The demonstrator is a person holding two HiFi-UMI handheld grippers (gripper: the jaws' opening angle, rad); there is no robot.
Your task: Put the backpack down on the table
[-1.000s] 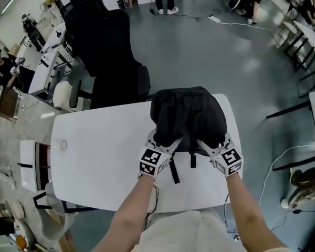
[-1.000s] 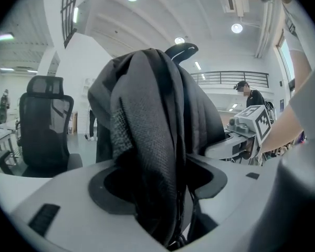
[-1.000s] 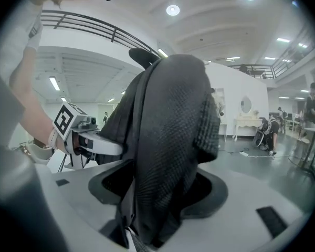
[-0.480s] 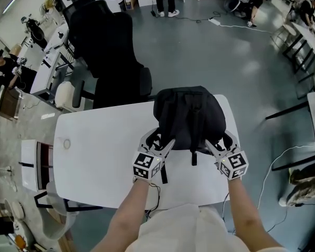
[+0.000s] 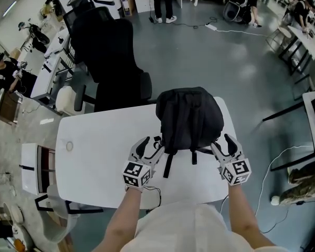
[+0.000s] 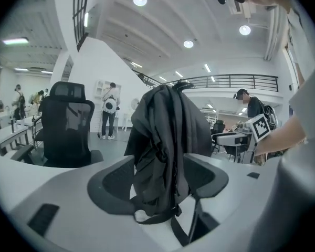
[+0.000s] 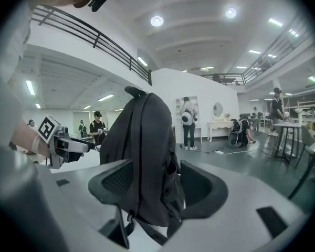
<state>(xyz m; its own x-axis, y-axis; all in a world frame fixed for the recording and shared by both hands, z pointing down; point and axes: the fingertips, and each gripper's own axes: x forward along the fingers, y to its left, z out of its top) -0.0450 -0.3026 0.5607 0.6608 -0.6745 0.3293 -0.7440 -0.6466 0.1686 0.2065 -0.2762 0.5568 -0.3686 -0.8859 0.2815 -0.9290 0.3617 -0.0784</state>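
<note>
White table (image 5: pixel 94 161) in a big open office, w/ a black chair (image 5: pixel 107 56) behind it, carries the black backpack (image 5: pixel 189 117) upright toward its right end, and we hold the left gripper (image 5: pixel 151 146) & right gripper (image 5: pixel 222 143) just beside its base, both jaws spread wide, pinching nothing.

Big open-plan office or lab hall. My white table (image 5: pixel 94 161) sits on grey floor (image 5: pixel 215 56); black office chair (image 5: pixel 113 56) just behind it, desk rows (image 5: pixel 44 67) to its left, standing people (image 5: pixel 163 1) beyond, mezzanine railing (image 6: pixel 231 81) overhead.
</note>
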